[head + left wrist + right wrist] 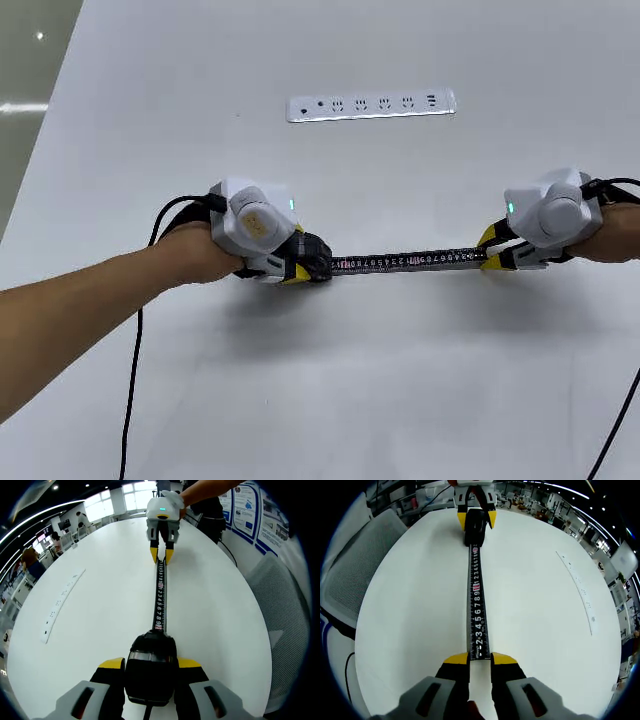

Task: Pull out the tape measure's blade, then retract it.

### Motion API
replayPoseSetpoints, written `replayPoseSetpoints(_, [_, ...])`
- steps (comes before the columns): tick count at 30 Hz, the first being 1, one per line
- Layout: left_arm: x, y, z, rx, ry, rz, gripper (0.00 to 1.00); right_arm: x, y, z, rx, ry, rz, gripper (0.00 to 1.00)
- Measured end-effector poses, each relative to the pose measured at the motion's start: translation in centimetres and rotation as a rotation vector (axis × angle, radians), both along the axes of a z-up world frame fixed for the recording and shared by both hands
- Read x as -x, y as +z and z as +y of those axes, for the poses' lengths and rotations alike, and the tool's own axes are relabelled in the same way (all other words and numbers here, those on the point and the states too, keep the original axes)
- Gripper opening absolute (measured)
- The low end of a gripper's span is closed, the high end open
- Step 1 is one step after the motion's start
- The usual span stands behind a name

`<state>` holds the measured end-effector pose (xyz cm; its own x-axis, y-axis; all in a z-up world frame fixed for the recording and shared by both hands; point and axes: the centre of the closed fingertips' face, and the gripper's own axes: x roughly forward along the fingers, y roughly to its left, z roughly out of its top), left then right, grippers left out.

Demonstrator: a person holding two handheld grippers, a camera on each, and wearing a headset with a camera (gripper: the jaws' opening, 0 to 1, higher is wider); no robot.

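Note:
The black tape measure case [308,258] [151,667] [474,524] sits just above the white table, and my left gripper [296,262] [150,663] is shut on it. Its dark numbered blade [405,261] [159,596] [476,607] stretches out straight to the right. My right gripper [489,250] [480,658] is shut on the blade's end, yellow fingertips [455,659] on either side of it. In the left gripper view the right gripper [162,556] faces me from the far end of the blade.
A white power strip [371,105] [61,602] [577,587] lies flat on the table beyond the tape. Black cables [135,340] trail from both grippers toward the near edge. A mesh chair [285,610] [362,565] stands by the table's edge.

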<state>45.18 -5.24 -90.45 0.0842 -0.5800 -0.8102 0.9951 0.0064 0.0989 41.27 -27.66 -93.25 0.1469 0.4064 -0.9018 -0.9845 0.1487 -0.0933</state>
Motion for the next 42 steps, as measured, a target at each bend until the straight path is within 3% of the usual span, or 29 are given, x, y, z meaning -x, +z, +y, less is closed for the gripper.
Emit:
replayPoseSetpoints(13, [0.0,0.2,-0.3,0.039,0.073,0.023,0.39,-0.5,0.1,-0.1,-0.004,-0.060,-0.031,0.19])
replayPoseSetpoints(21, [-0.1,0.7,0.0,0.046,0.114,0.014,0.45,-0.8,0.3,-0.2,-0.009,-0.117,-0.055,0.23])
replayPoseSetpoints(24, [-0.2,0.8,0.4,0.047,0.142,0.006,0.52,-0.7,0.4,0.0,-0.014,-0.122,-0.065,0.27])
replayPoseSetpoints(29, [-0.2,1.1,1.1,0.058,0.184,0.001,0.53,-0.6,0.7,0.3,-0.024,-0.144,-0.076,0.28])
replayPoseSetpoints(38, [0.4,1.6,2.3,0.089,0.300,0.004,0.63,-0.4,1.8,0.1,-0.061,-0.282,-0.105,0.36])
replayPoseSetpoints(42, [0.5,2.0,2.8,0.097,0.339,-0.017,0.67,-0.1,2.3,0.1,-0.092,-0.362,-0.115,0.38])
